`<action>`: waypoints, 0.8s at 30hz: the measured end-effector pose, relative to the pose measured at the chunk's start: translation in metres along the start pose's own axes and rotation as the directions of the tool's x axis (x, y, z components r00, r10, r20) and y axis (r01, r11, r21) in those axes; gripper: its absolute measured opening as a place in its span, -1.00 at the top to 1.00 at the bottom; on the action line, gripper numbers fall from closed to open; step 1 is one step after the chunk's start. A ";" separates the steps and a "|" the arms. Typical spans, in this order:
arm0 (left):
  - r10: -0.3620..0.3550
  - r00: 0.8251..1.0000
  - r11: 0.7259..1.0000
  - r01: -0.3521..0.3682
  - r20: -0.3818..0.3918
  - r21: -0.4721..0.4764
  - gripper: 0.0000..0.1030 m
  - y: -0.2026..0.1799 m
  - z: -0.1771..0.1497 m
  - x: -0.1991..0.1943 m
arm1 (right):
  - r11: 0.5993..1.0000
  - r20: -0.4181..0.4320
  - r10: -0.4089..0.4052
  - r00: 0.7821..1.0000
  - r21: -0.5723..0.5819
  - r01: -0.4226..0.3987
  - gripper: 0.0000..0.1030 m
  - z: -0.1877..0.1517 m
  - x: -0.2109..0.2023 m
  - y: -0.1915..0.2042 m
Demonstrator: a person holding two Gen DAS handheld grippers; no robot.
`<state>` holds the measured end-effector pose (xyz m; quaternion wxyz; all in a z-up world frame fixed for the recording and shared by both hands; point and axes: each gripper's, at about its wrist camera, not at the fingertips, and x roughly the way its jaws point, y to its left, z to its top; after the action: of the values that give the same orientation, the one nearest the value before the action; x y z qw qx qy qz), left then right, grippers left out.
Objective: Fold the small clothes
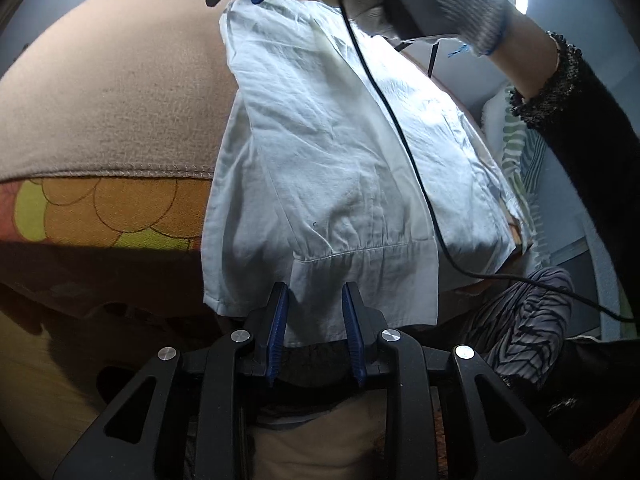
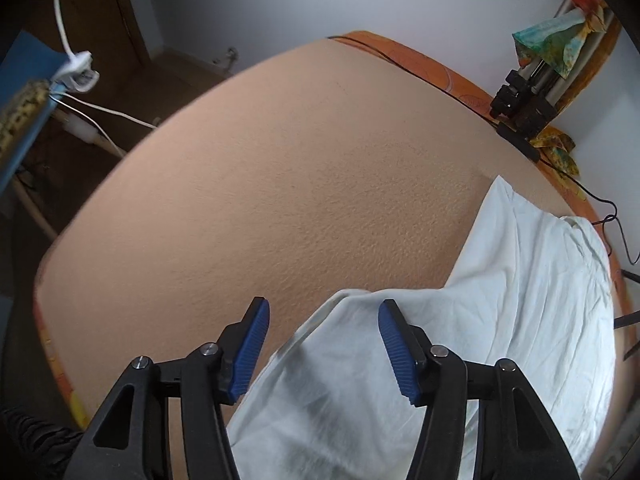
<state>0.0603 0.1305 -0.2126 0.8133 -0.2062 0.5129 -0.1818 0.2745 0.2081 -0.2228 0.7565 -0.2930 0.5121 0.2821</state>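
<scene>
The white garment (image 1: 340, 160) lay spread along the right side of the beige-covered table (image 1: 112, 100), its near hem overhanging the edge. The left gripper (image 1: 315, 320) sat low at that hem, jaws spread either side of the cloth without pinching. The right gripper (image 2: 324, 344), held in a gloved hand (image 1: 460, 4), hovered over the far end, jaws spread wide.

**Both grippers parted, right arm reaching forward**

The left gripper (image 1: 315, 312) stands with its blue pads apart, a moderate gap between them. The right gripper (image 2: 324, 342) is spread wider. A gloved right hand (image 1: 436, 4) grips its handle, wrist bare, forearm in a dark sleeve.
</scene>
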 end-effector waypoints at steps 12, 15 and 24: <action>-0.041 0.994 0.999 0.040 0.100 0.015 0.97 -0.002 0.000 -0.023 | 0.994 0.042 0.019 0.999 0.111 -0.024 0.94 0.000 -0.004 -0.027; -0.029 0.988 1.000 0.030 0.154 -0.002 0.97 0.001 0.000 -0.039 | 0.989 0.064 0.041 0.997 0.139 -0.050 0.94 0.001 -0.010 -0.034; 0.077 0.989 0.997 -0.077 0.128 -0.010 0.77 0.008 0.003 -0.034 | 0.986 0.073 0.085 0.994 0.137 -0.094 0.31 -0.011 -0.018 -0.048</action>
<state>0.0502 0.1555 -0.1897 0.8505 -0.1996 0.4675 -0.1353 0.2971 0.1659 -0.2021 0.7786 -0.2060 0.5176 0.2887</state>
